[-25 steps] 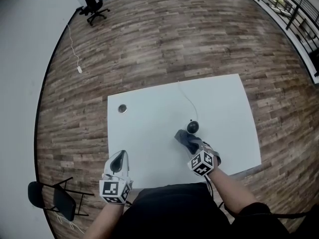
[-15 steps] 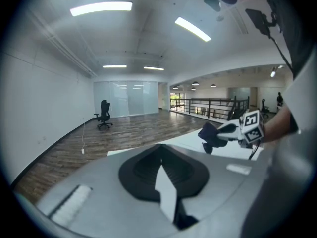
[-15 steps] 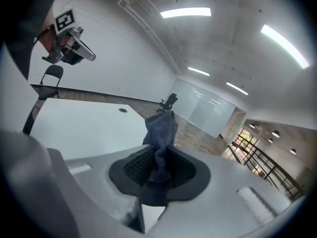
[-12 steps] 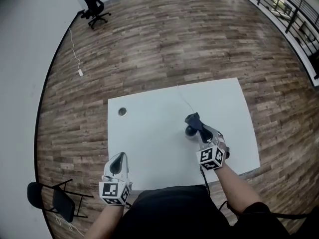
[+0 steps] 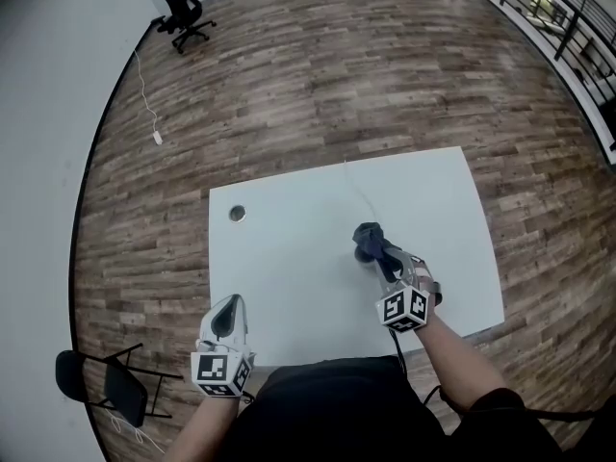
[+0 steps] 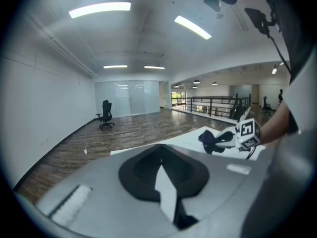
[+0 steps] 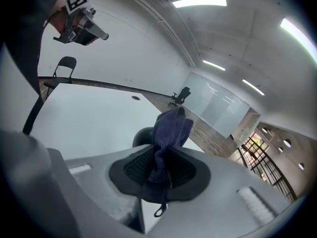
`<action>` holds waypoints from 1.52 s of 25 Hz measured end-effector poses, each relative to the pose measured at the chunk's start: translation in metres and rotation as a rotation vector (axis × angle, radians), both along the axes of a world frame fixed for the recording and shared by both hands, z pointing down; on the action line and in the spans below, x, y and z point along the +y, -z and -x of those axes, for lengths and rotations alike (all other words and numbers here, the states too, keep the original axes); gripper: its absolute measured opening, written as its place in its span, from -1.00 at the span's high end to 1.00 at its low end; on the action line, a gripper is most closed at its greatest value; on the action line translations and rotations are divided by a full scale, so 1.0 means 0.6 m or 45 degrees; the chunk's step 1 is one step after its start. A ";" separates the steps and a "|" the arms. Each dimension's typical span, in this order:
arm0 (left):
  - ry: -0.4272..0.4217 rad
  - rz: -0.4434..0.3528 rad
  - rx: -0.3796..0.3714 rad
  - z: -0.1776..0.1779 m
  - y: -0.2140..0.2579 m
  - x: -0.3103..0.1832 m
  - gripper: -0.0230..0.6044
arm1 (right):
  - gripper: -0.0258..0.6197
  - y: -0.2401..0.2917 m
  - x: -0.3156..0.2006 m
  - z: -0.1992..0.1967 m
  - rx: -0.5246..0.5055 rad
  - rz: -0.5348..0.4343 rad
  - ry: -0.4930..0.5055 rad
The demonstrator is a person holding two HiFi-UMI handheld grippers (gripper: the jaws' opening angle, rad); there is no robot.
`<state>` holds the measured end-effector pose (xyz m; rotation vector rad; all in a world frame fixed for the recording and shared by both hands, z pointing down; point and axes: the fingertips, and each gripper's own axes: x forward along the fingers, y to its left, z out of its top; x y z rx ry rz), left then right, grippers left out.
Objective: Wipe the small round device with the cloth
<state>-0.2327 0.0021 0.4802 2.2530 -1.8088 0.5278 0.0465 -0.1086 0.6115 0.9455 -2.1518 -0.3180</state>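
Since a second ago the right gripper [image 5: 385, 255] has carried the cloth [image 5: 369, 235] from the table's near side up over the round device [image 5: 361, 252]; the left gripper [image 5: 228, 308] has stayed put at the table's near edge. The right jaws are pinched on the dark blue cloth, which stands bunched above them in the right gripper view. The left jaws are closed together with nothing between them.

From the head view the device is mostly covered by the cloth. In the right gripper view only a dark curve of it shows, just left of the folds. Whether cloth and device touch cannot be told. A thin cord [image 5: 358, 191] runs from the device towards the far edge.

The white table [image 5: 289, 258] has a small round hole [image 5: 237, 214] near its far left corner. It stands on a wood plank floor [image 5: 318, 85], with an office chair [image 5: 181, 8] well away, a folding chair [image 5: 106, 383] near the person's left and a railing [image 5: 568, 17] at the far right.
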 end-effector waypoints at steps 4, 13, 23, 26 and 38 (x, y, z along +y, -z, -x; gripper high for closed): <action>-0.020 0.009 -0.003 -0.007 -0.002 -0.004 0.90 | 0.69 -0.009 0.015 0.006 0.053 -0.016 0.062; -0.056 0.029 -0.015 -0.017 -0.003 -0.014 0.90 | 0.69 0.020 0.016 0.014 0.018 -0.121 0.048; -0.052 0.035 0.003 -0.022 -0.009 -0.020 0.90 | 0.69 -0.007 0.035 0.012 0.026 -0.045 0.092; -0.058 0.037 0.006 -0.023 -0.011 -0.022 0.90 | 0.69 -0.026 0.051 0.017 0.046 -0.001 0.116; -0.086 0.054 -0.004 -0.021 -0.013 -0.024 0.90 | 0.69 -0.143 0.104 0.035 0.075 0.433 0.143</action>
